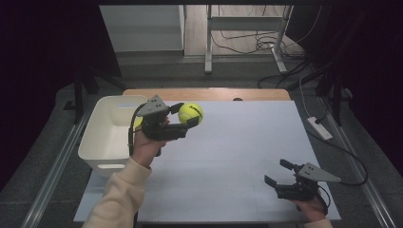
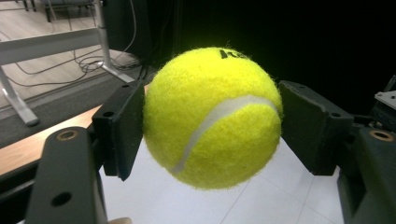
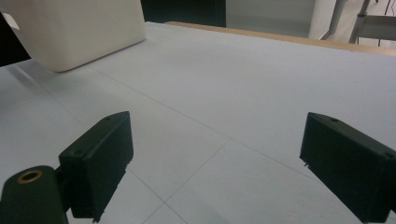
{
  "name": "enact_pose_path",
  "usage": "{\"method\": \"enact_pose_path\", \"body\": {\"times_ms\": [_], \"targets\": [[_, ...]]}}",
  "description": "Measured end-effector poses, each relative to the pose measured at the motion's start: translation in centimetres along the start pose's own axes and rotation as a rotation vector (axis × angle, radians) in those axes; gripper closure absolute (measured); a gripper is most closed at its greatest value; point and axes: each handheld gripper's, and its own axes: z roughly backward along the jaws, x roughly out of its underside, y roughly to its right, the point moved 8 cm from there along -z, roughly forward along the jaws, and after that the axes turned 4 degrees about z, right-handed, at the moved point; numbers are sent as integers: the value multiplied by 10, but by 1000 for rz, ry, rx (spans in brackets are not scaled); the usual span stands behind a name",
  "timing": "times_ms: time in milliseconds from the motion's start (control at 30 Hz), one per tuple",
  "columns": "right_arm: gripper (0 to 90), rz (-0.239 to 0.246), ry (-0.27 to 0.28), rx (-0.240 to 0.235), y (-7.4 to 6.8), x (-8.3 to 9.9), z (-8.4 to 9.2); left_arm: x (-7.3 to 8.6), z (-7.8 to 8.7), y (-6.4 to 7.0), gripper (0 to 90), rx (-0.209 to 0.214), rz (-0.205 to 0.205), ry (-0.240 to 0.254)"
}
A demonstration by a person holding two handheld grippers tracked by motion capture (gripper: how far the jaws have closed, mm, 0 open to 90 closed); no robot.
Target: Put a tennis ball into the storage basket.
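Showing partial black lettering, yellow tennis ball [image 2: 212,116] between left hand-held gripper [image 2: 212,123] pads.

White bin [image 3: 79,32] cut off by the frame's top edge

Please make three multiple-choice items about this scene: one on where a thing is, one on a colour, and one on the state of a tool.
1. Where is the white bin?
A. at the table's left edge
B. at the table's right edge
C. in the middle of the table

2. What colour is the tennis ball?
A. red
B. yellow-green
C. blue

3. What is the state of the right tool?
A. shut on the ball
B. shut on the bin
C. open, holding nothing

Answers:
1. A, since the high view shows the bin beside the left hand.
2. B, as the left gripper view shows it close up, with a white seam.
3. C, because its jaws stand apart over bare table, while the left tool is shut on the ball.
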Motion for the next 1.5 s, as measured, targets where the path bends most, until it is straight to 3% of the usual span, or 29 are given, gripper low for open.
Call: {"method": "enact_pose_path", "body": {"times_ms": [1500], "targets": [[95, -2, 0, 4, 1, 0, 0, 1, 47, -50, 274, -172, 35, 30]]}}
